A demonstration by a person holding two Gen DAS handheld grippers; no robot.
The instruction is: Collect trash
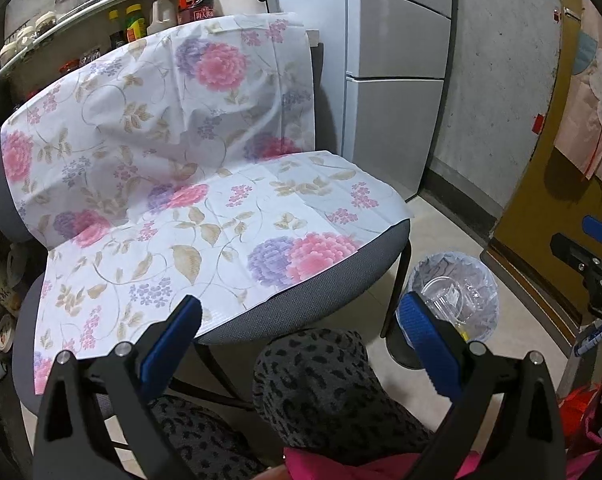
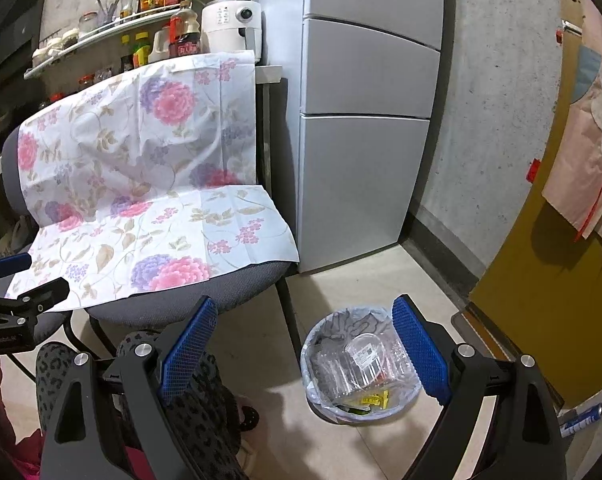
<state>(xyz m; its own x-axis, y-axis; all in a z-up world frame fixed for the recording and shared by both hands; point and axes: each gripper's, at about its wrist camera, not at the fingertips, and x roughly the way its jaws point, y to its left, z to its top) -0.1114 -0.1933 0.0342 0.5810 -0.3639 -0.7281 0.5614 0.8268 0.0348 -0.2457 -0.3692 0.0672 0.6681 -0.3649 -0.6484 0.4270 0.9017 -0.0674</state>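
Both grippers, left gripper [image 1: 301,320] and right gripper [image 2: 305,336], hold their fingers apart and empty, while the lined trash bin [image 2: 321,344] at lower centre already contains clear plastic packaging [image 2: 365,356]; the floral-covered chair [image 2: 149,220] shows no litter, suggesting collection is nearly complete.

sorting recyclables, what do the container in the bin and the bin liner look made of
Container: clear rigid plastic, glossy; it is see-through with sharp highlights and a white label.
Bin liner: thin plastic film, probably; translucent, wrinkled, folded over the rim.
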